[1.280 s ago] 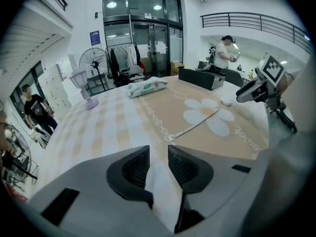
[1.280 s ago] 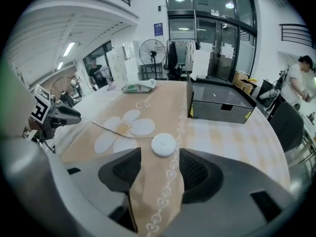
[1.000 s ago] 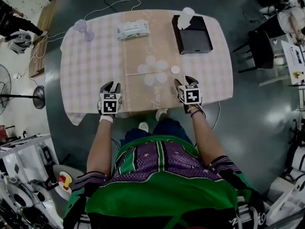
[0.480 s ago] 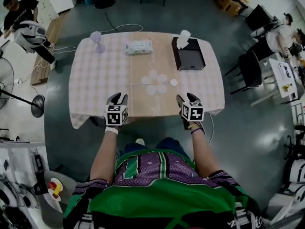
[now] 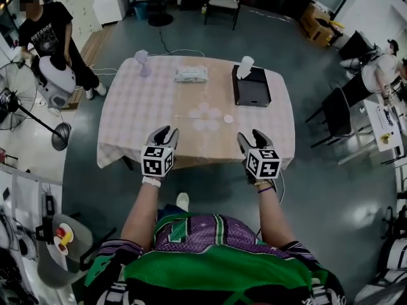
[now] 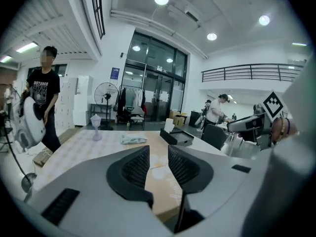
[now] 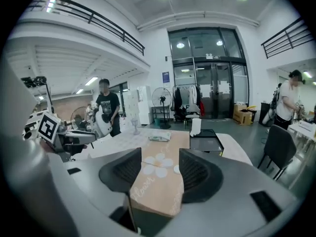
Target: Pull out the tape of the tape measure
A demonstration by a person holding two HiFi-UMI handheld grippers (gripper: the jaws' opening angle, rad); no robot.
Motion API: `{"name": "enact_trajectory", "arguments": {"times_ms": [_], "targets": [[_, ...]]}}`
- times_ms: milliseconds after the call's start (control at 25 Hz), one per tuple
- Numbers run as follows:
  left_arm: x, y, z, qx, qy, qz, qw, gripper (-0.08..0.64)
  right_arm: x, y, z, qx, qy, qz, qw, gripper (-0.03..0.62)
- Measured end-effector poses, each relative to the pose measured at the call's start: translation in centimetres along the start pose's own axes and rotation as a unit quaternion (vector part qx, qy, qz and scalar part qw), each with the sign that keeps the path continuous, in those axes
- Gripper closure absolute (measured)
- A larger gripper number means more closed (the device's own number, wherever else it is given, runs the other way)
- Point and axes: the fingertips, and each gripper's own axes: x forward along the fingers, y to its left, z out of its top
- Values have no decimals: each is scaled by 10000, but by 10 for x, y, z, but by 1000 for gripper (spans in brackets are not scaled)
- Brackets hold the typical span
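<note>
Both grippers have risen above the near edge of the pink checked-cloth table (image 5: 127, 119). My left gripper (image 5: 166, 132) and right gripper (image 5: 250, 136) hold nothing, jaws apart. What I take for the small white round tape measure (image 5: 228, 118) lies untouched mid-table. A hasty descent could knock it sliding.

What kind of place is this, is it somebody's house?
Probably not a house. It looks like a big workshop or lab hall: a balcony railing high up, tall glass doors, and a cloth-covered table out on an open grey floor.
</note>
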Motion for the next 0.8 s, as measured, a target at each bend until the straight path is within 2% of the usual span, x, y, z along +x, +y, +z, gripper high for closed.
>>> {"name": "enact_trajectory", "arguments": {"times_ms": [200,560,800], "targets": [[-48,-59,29,126,-435,-16,9990,433,-70,-10,9,-338,-330,145,9988,347],[-148,-164,55,315,-1199,-46,9923,433,-196,-25,33,-305,-1115,451,9923,347],[-202,-216,65,364,-1636,103,9858,433,-264,-28,36,-390,-1550,575,9855,347]]}}
